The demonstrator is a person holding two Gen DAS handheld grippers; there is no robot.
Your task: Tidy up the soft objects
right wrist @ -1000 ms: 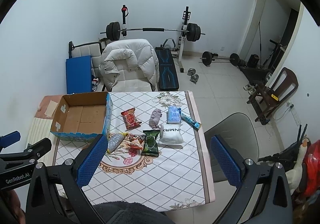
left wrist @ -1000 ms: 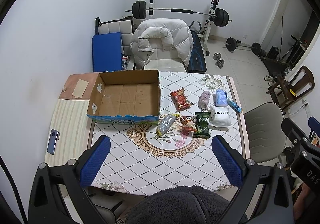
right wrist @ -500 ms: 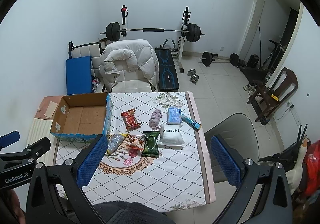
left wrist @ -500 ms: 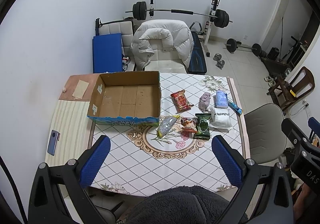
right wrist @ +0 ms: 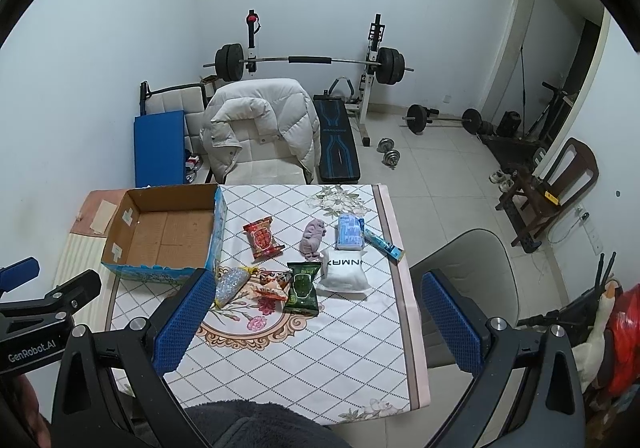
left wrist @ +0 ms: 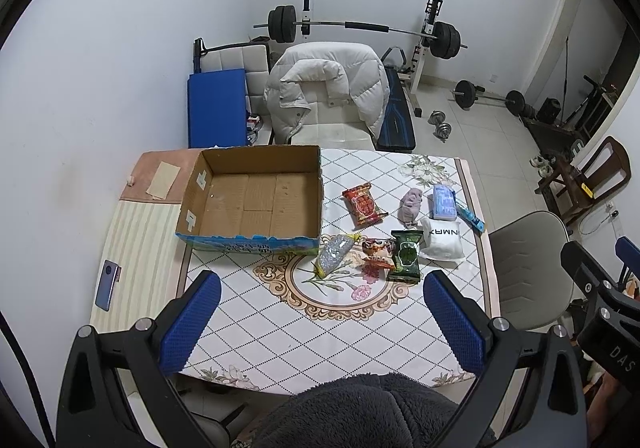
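An empty cardboard box point(left wrist: 256, 200) point(right wrist: 164, 232) stands on the table's far left. To its right lie soft packs: a red snack pack point(left wrist: 363, 204) point(right wrist: 262, 238), a purple plush point(left wrist: 411, 203) point(right wrist: 312, 238), a blue tissue pack point(left wrist: 443, 202) point(right wrist: 349, 232), a white pack point(left wrist: 442, 239) point(right wrist: 343, 270), a green pack point(left wrist: 406, 256) point(right wrist: 303, 287), a silver bag point(left wrist: 335, 253) point(right wrist: 230, 284) and small orange wrappers point(left wrist: 376, 258). My left gripper point(left wrist: 320, 322) and right gripper point(right wrist: 316, 322) are both open and empty, held high above the table's near edge.
A patterned tablecloth point(left wrist: 320, 320) covers the table. A phone point(left wrist: 107, 285) lies on the striped mat at left. A blue tube point(right wrist: 383, 244) lies near the table's right edge. A grey chair point(right wrist: 468, 272) stands at right, a jacket-draped chair point(left wrist: 328, 96) behind, with gym weights beyond.
The left wrist view has shifted slightly, so the table sits a little lower in it. Both grippers stay open; nothing on the table moved.
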